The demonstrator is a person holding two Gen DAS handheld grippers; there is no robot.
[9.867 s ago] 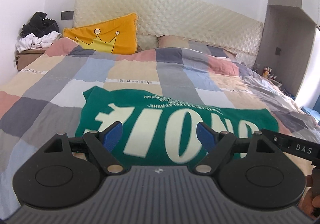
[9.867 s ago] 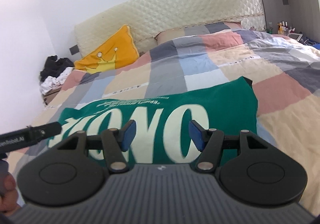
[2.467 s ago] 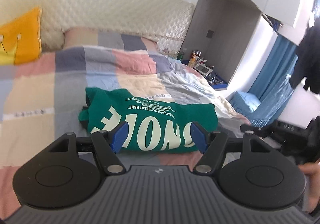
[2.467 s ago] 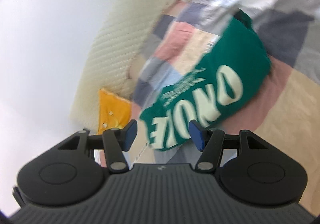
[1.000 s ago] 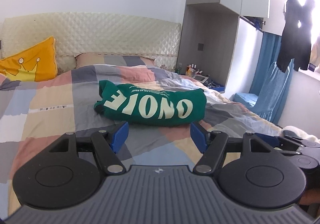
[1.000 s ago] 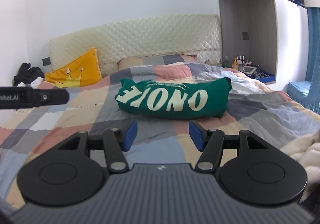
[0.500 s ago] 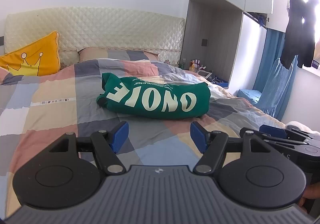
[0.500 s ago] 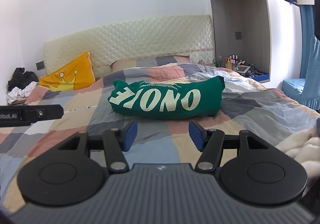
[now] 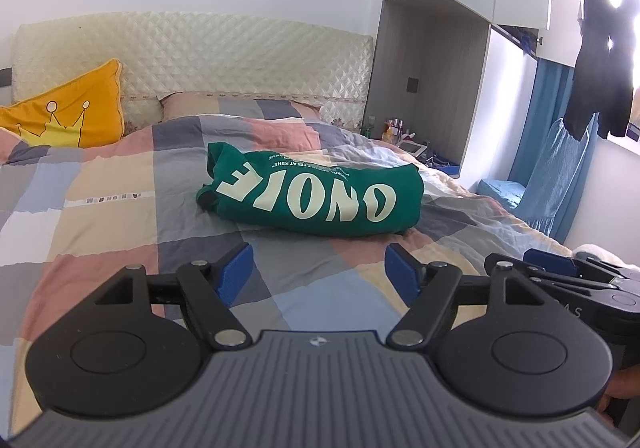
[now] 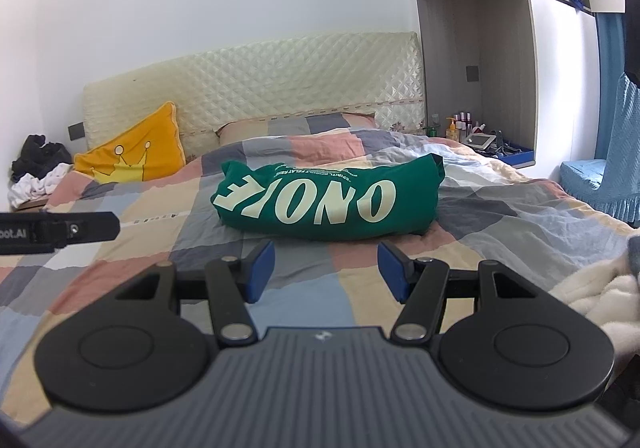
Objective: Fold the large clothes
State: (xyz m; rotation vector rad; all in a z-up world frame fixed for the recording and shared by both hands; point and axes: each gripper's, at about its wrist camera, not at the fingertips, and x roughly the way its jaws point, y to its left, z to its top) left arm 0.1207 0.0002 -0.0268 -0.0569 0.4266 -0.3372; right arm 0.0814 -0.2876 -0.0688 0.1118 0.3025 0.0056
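A green shirt with large cream letters (image 9: 316, 195) lies folded into a compact bundle on the patchwork quilt (image 9: 112, 215) in the middle of the bed. It also shows in the right wrist view (image 10: 328, 203). My left gripper (image 9: 318, 274) is open and empty, held back from the shirt above the near part of the bed. My right gripper (image 10: 326, 270) is open and empty, also short of the shirt. The right gripper shows at the right edge of the left wrist view (image 9: 560, 272).
A yellow crown pillow (image 9: 68, 115) leans on the quilted headboard (image 9: 200, 51). A bedside shelf with bottles (image 10: 464, 127) stands at the right, blue curtains (image 9: 560, 175) beyond. A clothes pile (image 10: 36, 167) lies at far left. A white fluffy blanket (image 10: 592, 288) lies at near right.
Both grippers have drawn slightly back and steadied; the folded shirt stays put on the bed. Earlier the shirt lay spread wider and was folded smaller and moved right.
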